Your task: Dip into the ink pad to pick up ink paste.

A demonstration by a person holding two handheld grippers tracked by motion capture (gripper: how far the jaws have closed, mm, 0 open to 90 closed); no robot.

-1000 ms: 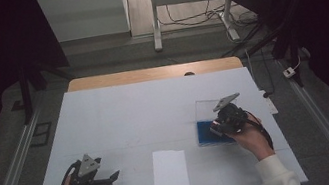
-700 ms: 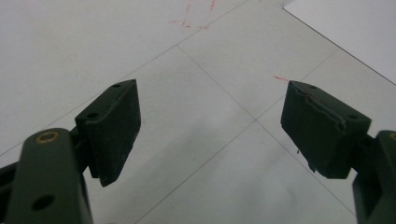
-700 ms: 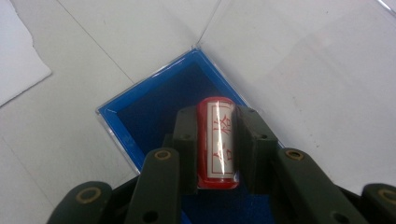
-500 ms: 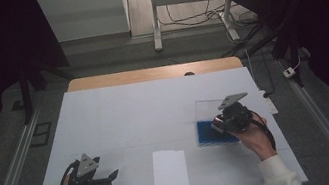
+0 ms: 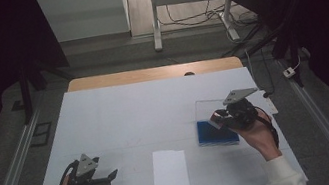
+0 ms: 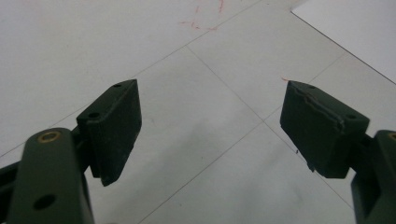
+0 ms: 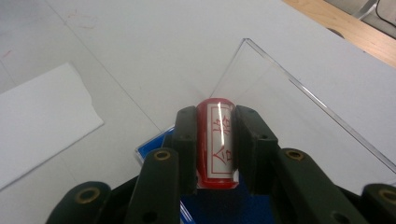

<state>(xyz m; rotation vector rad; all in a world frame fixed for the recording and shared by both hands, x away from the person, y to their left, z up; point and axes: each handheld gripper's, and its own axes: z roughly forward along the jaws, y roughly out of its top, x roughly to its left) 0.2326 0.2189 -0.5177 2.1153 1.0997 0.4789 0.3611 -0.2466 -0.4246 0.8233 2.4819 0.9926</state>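
Stamp point(image 7: 216, 140), red with a white label, sits clamped upright in my right gripper point(image 7: 215, 144) over the blue ink pad point(image 5: 216, 133) in its clear-lidded case point(image 7: 299, 88). I'd say inking is underway; pressing onto the paper sheet point(image 5: 170, 172) is left (looks blank). My left gripper point(image 6: 210, 135) idles with jaws wide apart, nothing between them, low over the white table point(image 5: 145, 111). Dark room around, cables on the floor.
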